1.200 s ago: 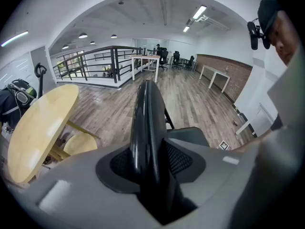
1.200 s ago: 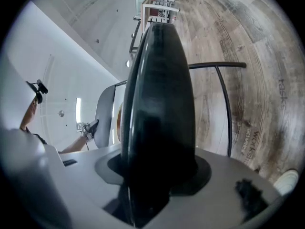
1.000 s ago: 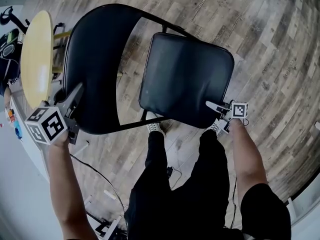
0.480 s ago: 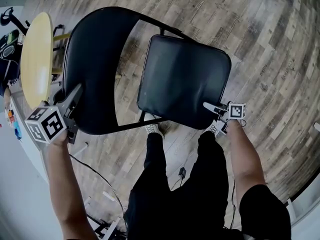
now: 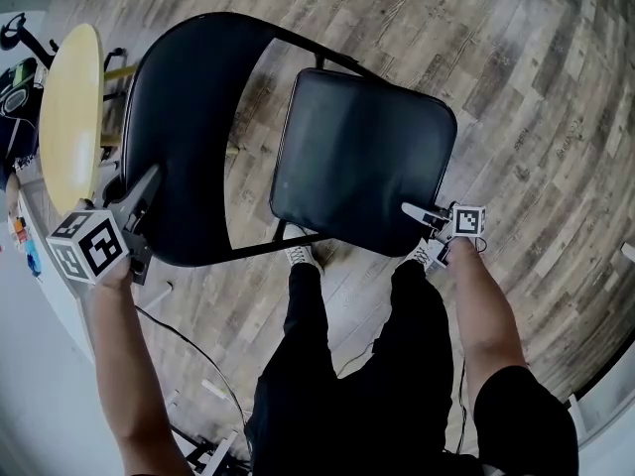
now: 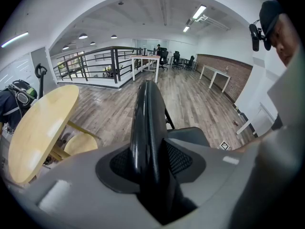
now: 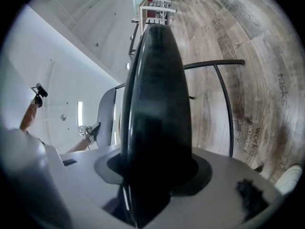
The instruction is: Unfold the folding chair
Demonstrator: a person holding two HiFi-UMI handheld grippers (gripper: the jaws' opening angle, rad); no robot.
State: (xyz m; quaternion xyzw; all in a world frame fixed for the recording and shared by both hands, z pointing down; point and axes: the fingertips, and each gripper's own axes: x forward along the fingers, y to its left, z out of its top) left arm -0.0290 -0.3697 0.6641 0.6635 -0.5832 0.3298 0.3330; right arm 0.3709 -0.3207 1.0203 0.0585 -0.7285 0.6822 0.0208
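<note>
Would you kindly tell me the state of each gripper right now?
Left gripper: closed on the chair backrest.
Right gripper: closed on the chair seat.

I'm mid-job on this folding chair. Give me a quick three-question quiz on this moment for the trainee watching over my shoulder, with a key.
1. Multiple choice: what is the left hand-held gripper clamped on?
A. a chair leg
B. the backrest
C. a cable on the floor

2. True or false: the right hand-held gripper is shut on an edge of the seat.

3. Fill the gap: in the head view, the yellow round table stands to the ____ of the folding chair.

Key: 1 B; 2 true; 3 left.
</note>
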